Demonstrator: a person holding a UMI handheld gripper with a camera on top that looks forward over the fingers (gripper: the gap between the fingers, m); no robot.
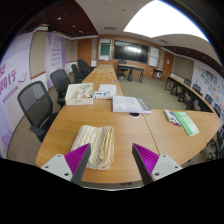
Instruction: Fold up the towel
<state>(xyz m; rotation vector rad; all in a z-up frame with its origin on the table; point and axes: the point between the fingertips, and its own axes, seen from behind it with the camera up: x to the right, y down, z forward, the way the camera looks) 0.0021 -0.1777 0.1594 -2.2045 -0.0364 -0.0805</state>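
A beige towel (92, 139) lies bunched in a long strip on the wooden table (125, 135), just ahead of my left finger and touching its tip. My gripper (112, 158) hangs above the table's near edge. Its fingers stand wide apart with purple pads (146, 157) showing, and nothing is between them. Bare table lies ahead of the right finger.
Papers and books (128, 104) lie farther down the table, a stack (80, 94) at the left, and a green item (186, 122) on the right. Black office chairs (36, 105) line the left side. More tables and chairs stand beyond.
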